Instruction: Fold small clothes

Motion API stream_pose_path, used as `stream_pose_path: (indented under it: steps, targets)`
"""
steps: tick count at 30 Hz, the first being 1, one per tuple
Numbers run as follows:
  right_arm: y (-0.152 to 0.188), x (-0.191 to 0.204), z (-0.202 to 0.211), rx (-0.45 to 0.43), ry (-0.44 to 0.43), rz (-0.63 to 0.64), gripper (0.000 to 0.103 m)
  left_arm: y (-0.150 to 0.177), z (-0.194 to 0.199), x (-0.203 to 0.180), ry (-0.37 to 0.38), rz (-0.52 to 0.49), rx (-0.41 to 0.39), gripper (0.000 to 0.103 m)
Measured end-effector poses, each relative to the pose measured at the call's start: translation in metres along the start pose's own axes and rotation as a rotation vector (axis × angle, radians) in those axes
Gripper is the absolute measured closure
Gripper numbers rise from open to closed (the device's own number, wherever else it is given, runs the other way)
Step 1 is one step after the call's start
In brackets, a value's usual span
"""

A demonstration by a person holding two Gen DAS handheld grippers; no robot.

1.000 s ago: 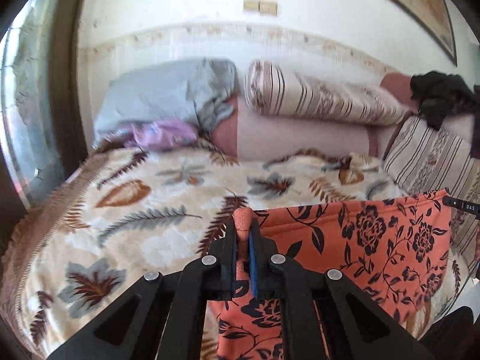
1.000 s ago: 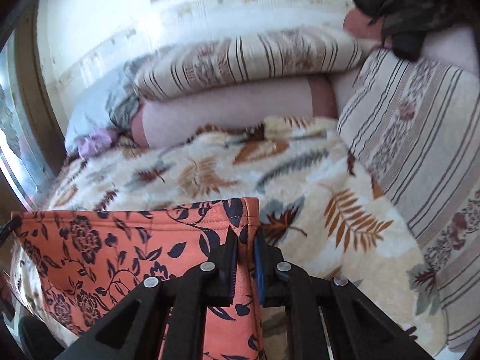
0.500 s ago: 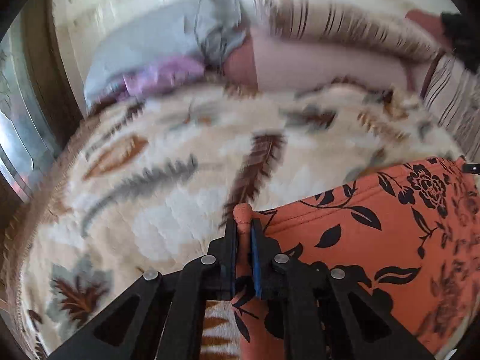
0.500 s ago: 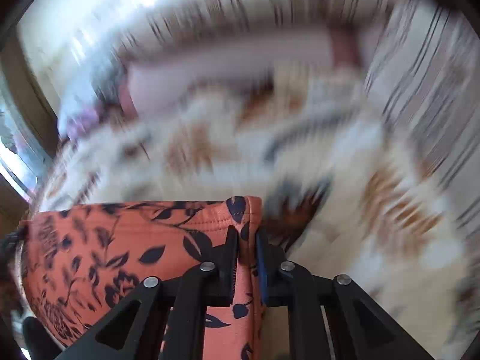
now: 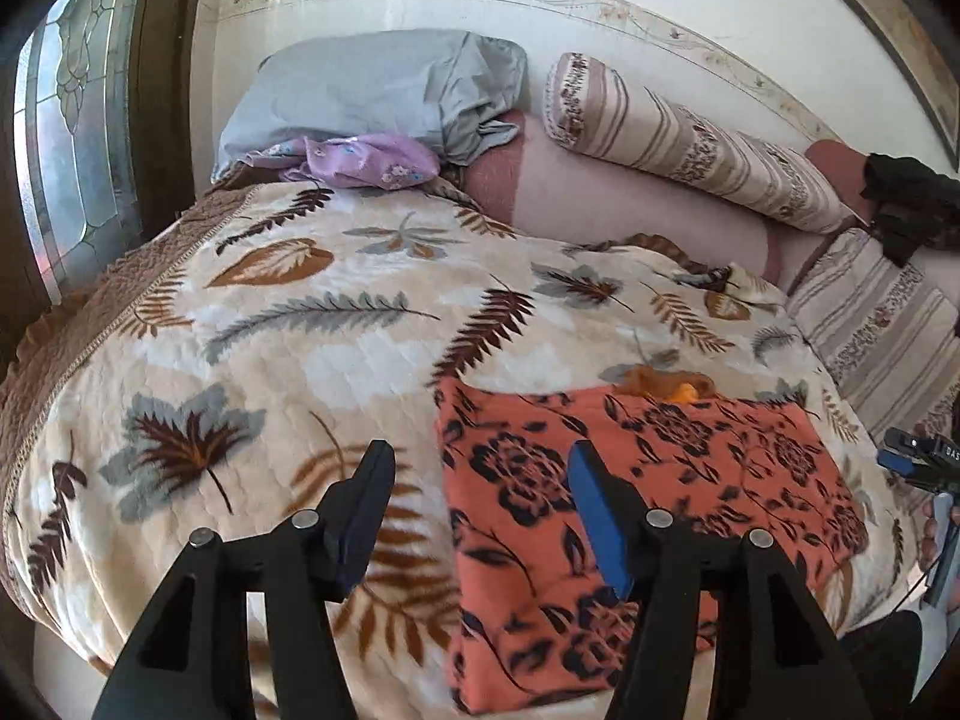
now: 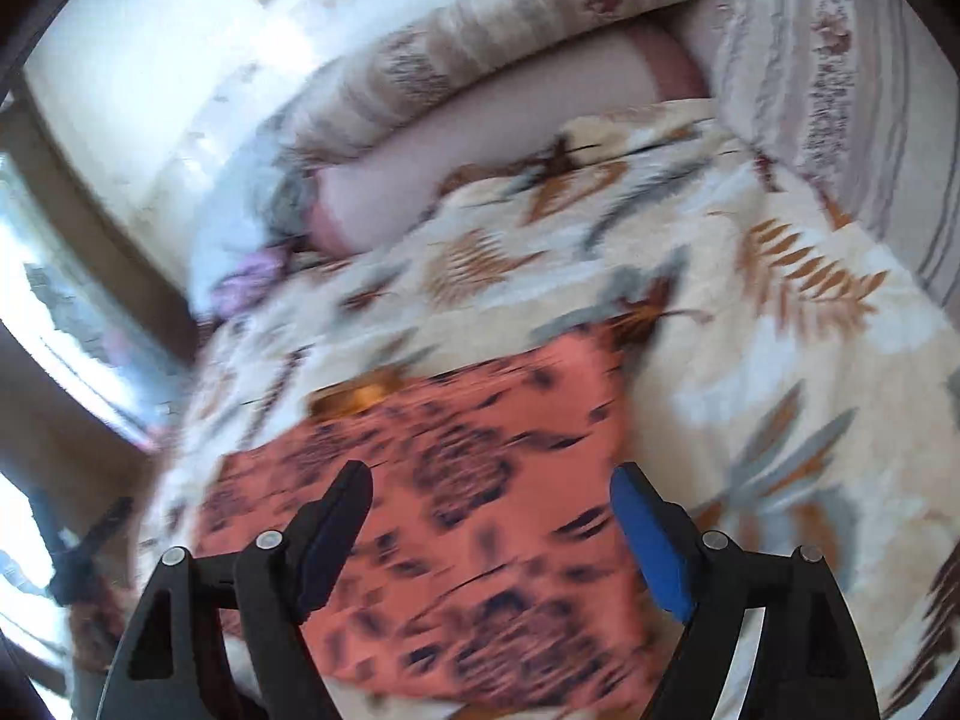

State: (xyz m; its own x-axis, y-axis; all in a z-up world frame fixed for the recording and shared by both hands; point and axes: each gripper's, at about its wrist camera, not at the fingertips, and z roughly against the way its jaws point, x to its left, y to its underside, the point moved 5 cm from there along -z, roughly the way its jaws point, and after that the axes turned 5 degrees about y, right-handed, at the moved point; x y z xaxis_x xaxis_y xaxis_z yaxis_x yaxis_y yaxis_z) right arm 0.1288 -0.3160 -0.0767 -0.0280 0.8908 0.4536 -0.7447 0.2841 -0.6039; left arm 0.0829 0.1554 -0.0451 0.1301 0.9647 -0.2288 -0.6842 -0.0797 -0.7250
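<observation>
I let go with both grippers at once. The left gripper (image 5: 480,468) had its fingers (image 5: 369,498) apart and opening, nothing pinched between them; they hung over the left edge of the orange flowered garment (image 5: 648,480), one finger above the bedspread (image 5: 336,330) and the blue-padded one above the cloth. The right gripper (image 6: 489,498) was likewise opening, its fingers (image 6: 645,534) spread wide above the garment's right part, clear of the fabric as far as the blurred view allowed me to tell. The garment lay flat on the bed, near its front edge, as a roughly rectangular shape with a darker scrap peeking from under its far edge. A second ago each gripper was clamped on an upper corner and the cloth hung stretched between them above the bed; half a second ago both were still clamped while the views swept downward. My reading: the piece was laid down and released, so this fold step looked finished; a further fold or smoothing could follow.
</observation>
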Motion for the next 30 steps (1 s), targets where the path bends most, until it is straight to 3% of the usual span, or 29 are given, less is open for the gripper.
stream_pose_path:
  steps: [1, 3, 4, 5, 6, 8, 10, 13, 16, 21, 23, 25, 27, 28, 30]
  targets:
    - [0.01, 0.011, 0.001, 0.016, -0.054, 0.001, 0.016, 0.013, -0.001, -0.006, -0.006, -0.003, 0.022, 0.041]
    - [0.039, 0.027, -0.012, 0.071, -0.137, 0.005, 0.014, 0.056, -0.027, -0.006, -0.052, 0.047, 0.163, 0.04]
    - [0.055, 0.025, -0.022, 0.102, -0.126, -0.006, 0.013, 0.084, -0.045, 0.002, -0.063, 0.107, 0.272, 0.04]
    - [0.078, 0.015, -0.045, 0.191, -0.064, -0.033, 0.013, 0.114, -0.064, 0.011, -0.069, 0.161, 0.378, 0.038]
    - [0.094, 0.004, -0.059, 0.257, -0.013, -0.062, 0.014, 0.118, -0.06, 0.011, -0.062, 0.138, 0.3, 0.038]
    - [0.101, 0.003, -0.045, 0.153, -0.027, -0.074, 0.014, 0.117, -0.043, 0.0, -0.103, 0.082, 0.3, 0.039]
    - [0.105, 0.004, -0.031, 0.163, -0.005, -0.105, 0.014, 0.112, -0.029, -0.007, -0.079, 0.063, 0.265, 0.039]
    - [0.112, 0.0, -0.011, 0.108, -0.032, -0.154, 0.014, 0.094, -0.013, -0.014, -0.133, 0.013, 0.179, 0.038]
    - [0.121, -0.006, -0.01, 0.134, -0.094, -0.232, 0.014, 0.079, -0.013, -0.026, -0.096, 0.023, 0.144, 0.035]
    - [0.097, 0.005, -0.003, 0.095, -0.163, -0.243, 0.014, 0.053, -0.022, -0.054, -0.067, -0.034, 0.093, 0.029]
    - [0.083, 0.006, -0.004, 0.072, -0.206, -0.232, 0.014, 0.047, -0.03, -0.06, -0.055, -0.031, 0.078, 0.022]
    - [0.077, -0.008, -0.014, 0.063, -0.197, -0.256, 0.013, 0.053, -0.039, -0.06, -0.08, -0.044, 0.089, 0.015]
    - [0.085, -0.045, -0.034, 0.112, -0.066, -0.369, 0.016, 0.084, -0.081, -0.041, -0.199, -0.057, 0.294, 0.014]
    - [0.088, -0.057, -0.036, 0.107, -0.115, -0.444, 0.016, 0.101, -0.094, -0.031, -0.209, -0.041, 0.367, 0.011]
    - [0.084, -0.06, -0.026, 0.096, -0.152, -0.494, 0.015, 0.099, -0.078, -0.023, -0.176, -0.001, 0.271, 0.01]
